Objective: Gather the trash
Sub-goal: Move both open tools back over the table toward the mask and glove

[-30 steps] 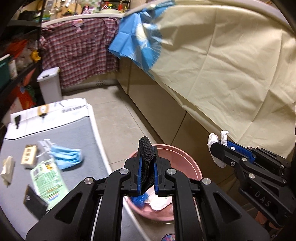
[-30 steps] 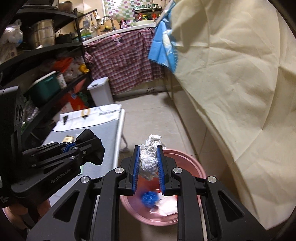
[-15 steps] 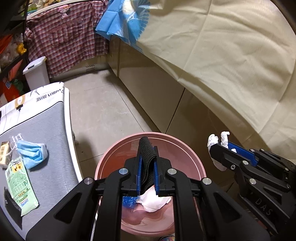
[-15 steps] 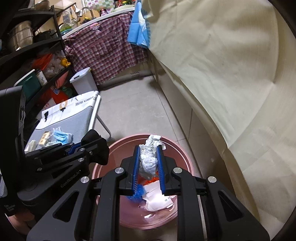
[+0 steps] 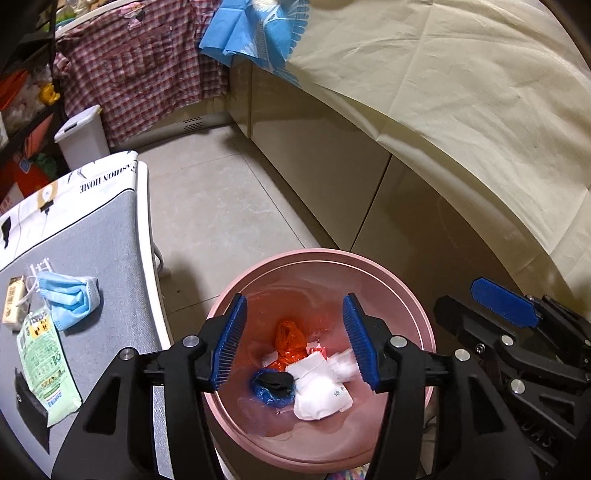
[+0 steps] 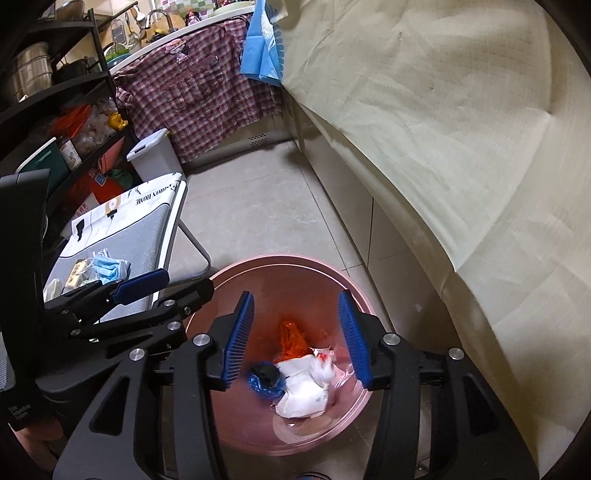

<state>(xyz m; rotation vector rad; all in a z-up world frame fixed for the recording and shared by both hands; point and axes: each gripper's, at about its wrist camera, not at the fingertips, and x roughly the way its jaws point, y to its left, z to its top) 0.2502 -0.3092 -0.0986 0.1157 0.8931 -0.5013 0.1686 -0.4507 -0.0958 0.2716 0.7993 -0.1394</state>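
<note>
Pink basin [image 5: 413,291]: round, standing on the tiled floor [image 5: 221,206], taken here as the landmark. Contents, all at its bottom: 1 crumpled orange wrapper [image 5: 290,341] toward the far side; 1 white paper wad [image 5: 319,393] at the near right; 1 blue scrap [image 5: 267,391] at the near left with a small black piece [image 5: 277,380] lying on it. In the right wrist view the same heap reads orange wrapper [image 6: 291,341], white wad [image 6: 303,397], blue scrap [image 6: 264,387].

Left tool [image 5: 293,341]: above the basin, jaws apart and just opened, nothing between the blue pads. Right tool [image 6: 297,336]: also above the basin, beside the left one, jaws apart and just opened, nothing between them. The right tool [image 5: 491,310] shows at the basin's right edge in the left wrist view.

Desk [image 5: 107,229]: grey-topped, with a printed white far end, just left of the basin. On it, trash not yet collected: 1 blue face mask [image 5: 70,297], 1 green packet [image 5: 46,363], 1 small tan carton [image 5: 11,301], 1 dark flat item [image 5: 29,406] at the near edge.

Room: cabinet fronts [image 5: 332,192] right of the basin, draped with a cream sheet [image 5: 461,92]; a blue cloth [image 5: 258,29] and a plaid shirt [image 5: 147,62] hang beyond it; 1 white lidded bin [image 5: 81,136] stands beyond the desk; dark shelving [image 6: 55,110] with pots and jars left of it.
</note>
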